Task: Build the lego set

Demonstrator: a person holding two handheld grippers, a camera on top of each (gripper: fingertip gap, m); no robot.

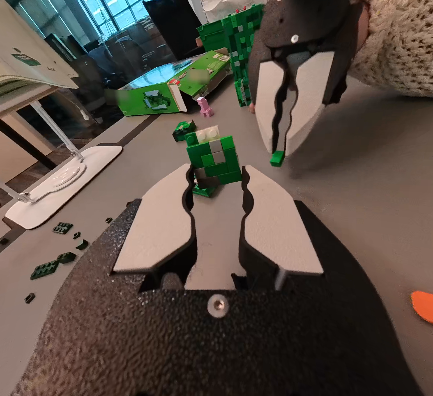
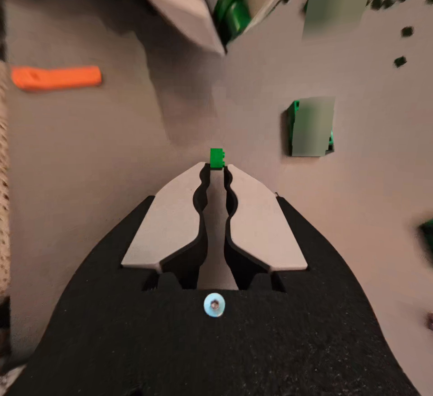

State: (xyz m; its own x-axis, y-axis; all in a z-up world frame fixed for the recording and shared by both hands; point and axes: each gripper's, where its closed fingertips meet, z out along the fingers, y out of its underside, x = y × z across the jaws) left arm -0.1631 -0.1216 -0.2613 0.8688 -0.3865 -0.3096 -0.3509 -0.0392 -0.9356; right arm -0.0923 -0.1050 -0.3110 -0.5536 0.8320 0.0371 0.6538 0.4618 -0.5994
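A small green brick [image 2: 216, 158] is pinched at the very tips of the right gripper [image 2: 215, 166]; only its lower edge is held, most of the brick projecting beyond the pads; studs are seen on its 3 o'clock face in the right wrist view. In the left wrist view the same brick [image 1: 276, 158] hangs just above the grey table [image 1: 351, 197], at 3 o'clock from the green block assembly [image 1: 215, 162] and apart from it.

The left gripper [image 1: 218, 174] is spread wide, its tips flanking the base of the assembly; contact cannot be confirmed, so it is recorded as not clamped.

Handling, judged: the brick is light, rigid and smooth-sided; a tip pinch this shallow is considered prone to twisting or slipping when pressed down; a hold on the flat side walls, studs left free, is preferred. The assembly is stiff but only press-fitted; it stands on a narrow foot and is expected to tip or shed tiles if pushed from above unsupported; it is best gripped low across its broad faces.

Loose dark green plates [image 1: 46, 267] lie at 8 o'clock; an orange tool [image 2: 56, 77] lies at 10 o'clock in the right wrist view.
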